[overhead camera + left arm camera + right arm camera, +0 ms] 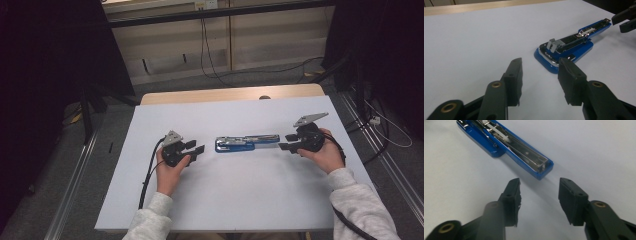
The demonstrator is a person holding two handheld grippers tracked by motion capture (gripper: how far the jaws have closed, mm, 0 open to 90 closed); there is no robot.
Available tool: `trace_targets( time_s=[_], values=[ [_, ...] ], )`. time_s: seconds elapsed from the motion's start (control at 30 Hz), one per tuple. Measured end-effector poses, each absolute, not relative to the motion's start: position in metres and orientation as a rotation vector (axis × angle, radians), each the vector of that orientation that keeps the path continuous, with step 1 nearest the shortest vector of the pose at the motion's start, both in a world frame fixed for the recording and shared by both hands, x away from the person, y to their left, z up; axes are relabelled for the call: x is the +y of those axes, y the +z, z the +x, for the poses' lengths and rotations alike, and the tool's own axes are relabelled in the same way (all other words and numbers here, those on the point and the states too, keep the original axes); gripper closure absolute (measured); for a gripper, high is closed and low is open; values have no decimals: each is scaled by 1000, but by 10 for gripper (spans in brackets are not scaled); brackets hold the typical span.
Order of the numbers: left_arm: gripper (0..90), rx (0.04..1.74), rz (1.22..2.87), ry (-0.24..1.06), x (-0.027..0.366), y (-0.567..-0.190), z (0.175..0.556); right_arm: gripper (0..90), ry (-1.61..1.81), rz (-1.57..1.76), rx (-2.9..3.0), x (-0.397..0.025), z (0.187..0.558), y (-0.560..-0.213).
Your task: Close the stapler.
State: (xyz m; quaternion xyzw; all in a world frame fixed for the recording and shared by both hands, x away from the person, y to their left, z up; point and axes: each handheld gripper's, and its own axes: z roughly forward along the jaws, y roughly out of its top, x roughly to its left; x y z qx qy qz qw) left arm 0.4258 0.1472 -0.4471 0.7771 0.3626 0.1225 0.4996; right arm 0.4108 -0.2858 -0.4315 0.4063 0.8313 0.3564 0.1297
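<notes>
My left gripper sits on the left side of the white table. Its two black jaws are apart and hold nothing. They point at the fat end of the blue stapler, which lies just beside them.

The stapler is in the middle of the table, between my two grippers. It lies flat and is flipped open, so I see the shiny metal track inside it. The blue shell looks hard and smooth. Its fat end is round, and its far end is long and thin.

My right gripper is on the right, at the thin end. Its jaws are apart too, and empty.

I think the job is to grab or close the stapler. To do that well, I should go slow and line my jaws up on both sides of the blue part. The smooth shell could slip, so I should squeeze it square.
</notes>
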Motion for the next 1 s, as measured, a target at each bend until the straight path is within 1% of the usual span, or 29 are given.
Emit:
trace_targets(
  time_s=[0.07, 0.13, 0.2, 0.23, 0.27, 0.3, 0.33, 0.37, 0.43, 0.5, 0.7, 0.77, 0.87, 0.93, 1.0],
  values=[
    [629, 877, 1897, 292, 145, -448, 428, 597, 1035, 1176, 2415, -287, 410, -432],
    [678, 882, 1900, 288, 143, -449, 430, 671, 1028, 1181, 2416, -287, 409, -433],
    [724, 884, 1913, 289, 141, -449, 432, 726, 1012, 1192, 2411, -288, 408, -434],
    [756, 884, 1913, 289, 141, -449, 432, 726, 1012, 1192, 2411, -288, 408, -434],
    [756, 881, 1915, 286, 139, -451, 433, 754, 1001, 1209, 2411, -288, 408, -435],
    [805, 880, 1933, 278, 136, -453, 435, 802, 989, 1217, 2405, -289, 409, -436],
    [828, 880, 1933, 278, 136, -453, 435, 802, 989, 1217, 2405, -289, 409, -436],
    [852, 881, 1939, 276, 135, -454, 436, 846, 990, 1225, 2392, -289, 409, -437],
    [890, 887, 1951, 273, 132, -457, 438, 884, 978, 1230, 2381, -288, 409, -437],
    [900, 900, 1986, 269, 130, -459, 441, 900, 987, 1230, 2382, -288, 410, -438],
    [900, 909, 2006, 248, 122, -459, 447, 900, 967, 1229, 2388, -287, 412, -442],
    [900, 878, 2063, 254, 115, -460, 449, 900, 950, 1222, 2387, -284, 414, -442],
    [900, 865, 2059, 238, 110, -460, 450, 900, 946, 1215, 2390, -282, 415, -442],
    [900, 839, 2113, 226, 103, -460, 452, 900, 931, 1201, 2397, -278, 417, -443],
    [900, 855, 2117, 214, 100, -460, 453, 900, 927, 1196, 2406, -277, 418, -443]
  ],
)
